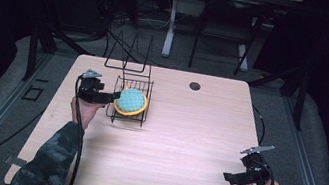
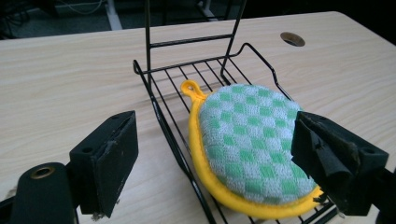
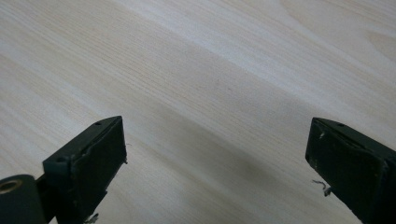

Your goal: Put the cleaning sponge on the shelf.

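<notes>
In the high view, the left gripper (image 1: 113, 96) is seen at the left rim of the wire rack (image 1: 147, 100), where the checked pot holder (image 1: 130, 101) lies, while the right gripper (image 1: 231, 177) is held well apart over the worktop (image 1: 184, 141); the left hand is plainly nearer. In the left gripper view, the jaws stand open and empty, the pot holder lying just ahead between them, its long axis running away toward its yellow loop (image 2: 188, 87); in the right gripper view, the jaws stand open over bare wood.

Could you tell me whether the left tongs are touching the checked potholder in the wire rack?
Apart: in the left gripper view, the left tongs stand open, pads clear of the potholder.
</notes>
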### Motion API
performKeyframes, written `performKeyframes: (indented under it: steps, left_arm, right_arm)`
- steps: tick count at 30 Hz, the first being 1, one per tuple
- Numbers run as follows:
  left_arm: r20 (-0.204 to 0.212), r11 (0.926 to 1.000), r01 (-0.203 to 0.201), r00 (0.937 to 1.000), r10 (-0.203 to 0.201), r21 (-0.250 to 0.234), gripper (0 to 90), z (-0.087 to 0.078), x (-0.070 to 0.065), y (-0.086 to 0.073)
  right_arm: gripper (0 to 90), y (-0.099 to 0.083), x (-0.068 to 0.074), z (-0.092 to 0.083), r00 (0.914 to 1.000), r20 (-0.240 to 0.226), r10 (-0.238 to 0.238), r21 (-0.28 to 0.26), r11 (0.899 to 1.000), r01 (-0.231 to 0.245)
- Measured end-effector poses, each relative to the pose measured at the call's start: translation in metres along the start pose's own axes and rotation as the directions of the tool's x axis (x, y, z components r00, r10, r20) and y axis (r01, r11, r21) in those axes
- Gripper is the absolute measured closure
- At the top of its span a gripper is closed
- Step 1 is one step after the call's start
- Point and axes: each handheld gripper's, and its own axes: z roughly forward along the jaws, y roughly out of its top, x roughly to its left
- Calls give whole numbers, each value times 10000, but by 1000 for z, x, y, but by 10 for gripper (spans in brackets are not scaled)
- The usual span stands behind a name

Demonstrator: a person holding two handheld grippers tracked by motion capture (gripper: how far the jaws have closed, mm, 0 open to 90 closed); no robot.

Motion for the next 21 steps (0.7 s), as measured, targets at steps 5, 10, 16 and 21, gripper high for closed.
performKeyframes:
  steps: [5,10,16,21]
  left_arm:
    - [-175,9986,-491,9986,494,184,114,-14,-6,-6]
    - [-248,9963,-770,9966,781,392,61,-33,-11,-12]
    - [-240,9926,-1000,9945,1018,688,4,-55,-15,-23]
    - [-193,9915,-1022,9944,1041,806,3,-74,-17,-37]
  right_arm:
    - [45,0,0,0,10000,-8,-11,-8,10000,11]
    - [45,0,0,0,10000,18,-26,39,10000,26]
    - [44,0,0,0,10000,21,-19,26,10000,19]
    - [45,0,0,0,10000,48,-62,46,10000,62]
